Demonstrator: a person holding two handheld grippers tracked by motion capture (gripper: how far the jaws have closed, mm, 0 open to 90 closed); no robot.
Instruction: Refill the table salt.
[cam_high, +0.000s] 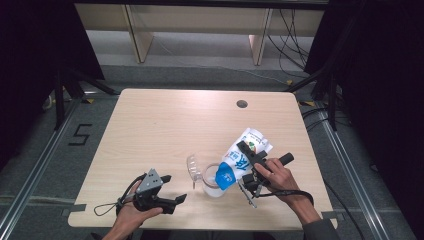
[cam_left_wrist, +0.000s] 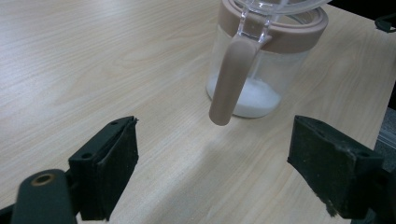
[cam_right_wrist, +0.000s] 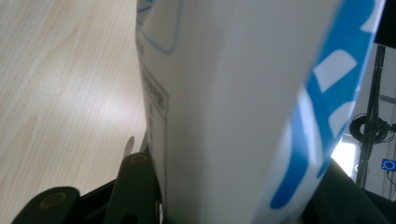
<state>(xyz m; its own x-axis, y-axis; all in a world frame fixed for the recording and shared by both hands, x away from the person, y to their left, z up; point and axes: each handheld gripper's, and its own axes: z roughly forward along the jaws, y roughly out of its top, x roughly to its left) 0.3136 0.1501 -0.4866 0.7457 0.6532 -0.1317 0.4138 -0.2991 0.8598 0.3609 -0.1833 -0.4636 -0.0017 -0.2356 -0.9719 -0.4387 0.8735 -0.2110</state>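
Note:
A white and blue carton (cam_high: 231, 167) is tilted with its blue end down over the mouth of a clear jug (cam_high: 211, 186). My right gripper (cam_high: 248, 159) is shut on the carton's middle; in the right gripper view the carton (cam_right_wrist: 224, 93) sits between the jaws. The jug (cam_left_wrist: 261, 60) has a brownish rim and handle (cam_left_wrist: 232, 79), a clear lid (cam_high: 193, 167) flipped open to the left, and a shallow white layer (cam_left_wrist: 254, 98) at the bottom. My left gripper (cam_high: 175, 188) rests open near the table's front edge, left of the jug, with nothing between its jaws (cam_left_wrist: 212, 172).
The light wooden table (cam_high: 170, 120) has a round cable hole (cam_high: 242, 104) at the back right. Dark stands and cables lie on the floor around the table, and wooden furniture legs stand behind it.

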